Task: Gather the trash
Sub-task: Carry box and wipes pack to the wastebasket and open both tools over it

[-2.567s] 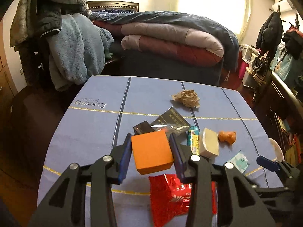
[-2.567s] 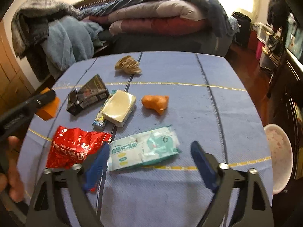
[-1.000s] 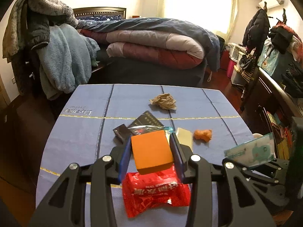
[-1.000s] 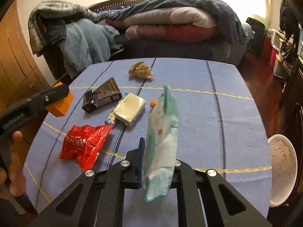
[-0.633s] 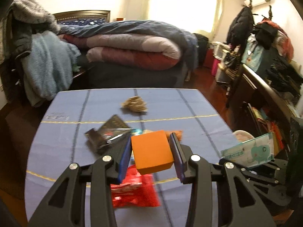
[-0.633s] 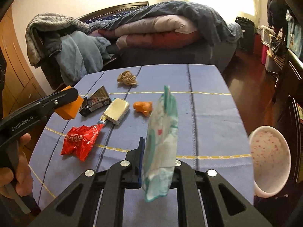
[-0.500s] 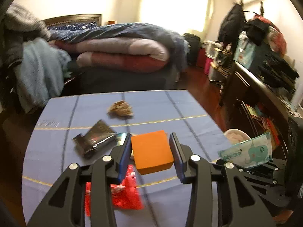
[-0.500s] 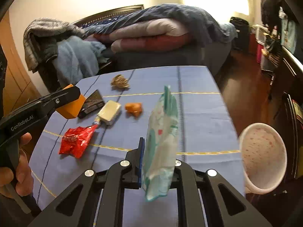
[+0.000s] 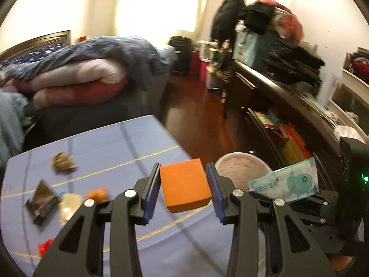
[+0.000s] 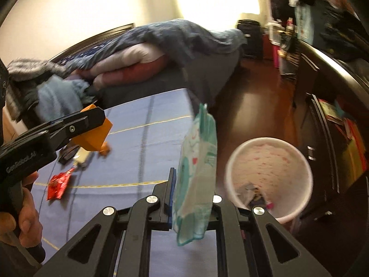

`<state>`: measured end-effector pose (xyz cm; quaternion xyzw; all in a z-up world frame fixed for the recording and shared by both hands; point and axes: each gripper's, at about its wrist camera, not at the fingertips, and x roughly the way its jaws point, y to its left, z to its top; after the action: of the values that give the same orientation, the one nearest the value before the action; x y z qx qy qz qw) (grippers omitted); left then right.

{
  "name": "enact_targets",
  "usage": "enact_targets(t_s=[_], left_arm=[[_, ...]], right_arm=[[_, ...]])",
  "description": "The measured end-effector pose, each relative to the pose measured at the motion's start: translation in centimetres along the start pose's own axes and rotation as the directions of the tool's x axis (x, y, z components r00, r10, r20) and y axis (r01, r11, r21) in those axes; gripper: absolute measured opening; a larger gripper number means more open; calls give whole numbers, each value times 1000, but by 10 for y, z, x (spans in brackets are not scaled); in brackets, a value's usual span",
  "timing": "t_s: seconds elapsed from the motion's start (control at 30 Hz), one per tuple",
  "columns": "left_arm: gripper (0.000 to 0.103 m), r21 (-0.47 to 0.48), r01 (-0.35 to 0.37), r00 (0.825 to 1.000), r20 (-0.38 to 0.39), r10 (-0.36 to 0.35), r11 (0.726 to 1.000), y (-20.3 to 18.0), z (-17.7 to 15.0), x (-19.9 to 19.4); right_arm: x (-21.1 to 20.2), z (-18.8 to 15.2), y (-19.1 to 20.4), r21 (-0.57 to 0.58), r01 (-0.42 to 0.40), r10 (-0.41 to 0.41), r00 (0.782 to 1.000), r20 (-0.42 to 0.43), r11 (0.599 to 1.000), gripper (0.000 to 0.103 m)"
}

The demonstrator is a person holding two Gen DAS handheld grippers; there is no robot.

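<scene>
On the blue-clothed bench (image 9: 92,242) at the left, a red wrapper (image 10: 58,184), a black packet (image 9: 40,204) and a crumpled paper ball (image 9: 62,160) lay uncollected. The left gripper (image 9: 184,185) had its fingers clamped on an orange block (image 9: 185,184), held aloft. The right gripper (image 10: 192,192) pinched a teal wipes packet (image 10: 196,173) upright beside the pink wastebasket (image 10: 268,176), seemingly poised for dropping it in.

Home bedroom, bed (image 9: 76,80) heaped with folded quilts (image 10: 138,62), hanging coats (image 9: 227,13), cluttered dresser (image 9: 288,87)
</scene>
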<state>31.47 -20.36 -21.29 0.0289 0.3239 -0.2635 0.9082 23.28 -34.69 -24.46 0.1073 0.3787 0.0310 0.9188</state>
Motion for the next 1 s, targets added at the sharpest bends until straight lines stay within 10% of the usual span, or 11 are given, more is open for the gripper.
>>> enact_targets(t_s=[1.0], left_arm=[[42, 55, 226, 959, -190, -212, 973, -117, 31, 190]], right_arm=[[53, 5, -154, 170, 248, -245, 969, -38, 954, 17]])
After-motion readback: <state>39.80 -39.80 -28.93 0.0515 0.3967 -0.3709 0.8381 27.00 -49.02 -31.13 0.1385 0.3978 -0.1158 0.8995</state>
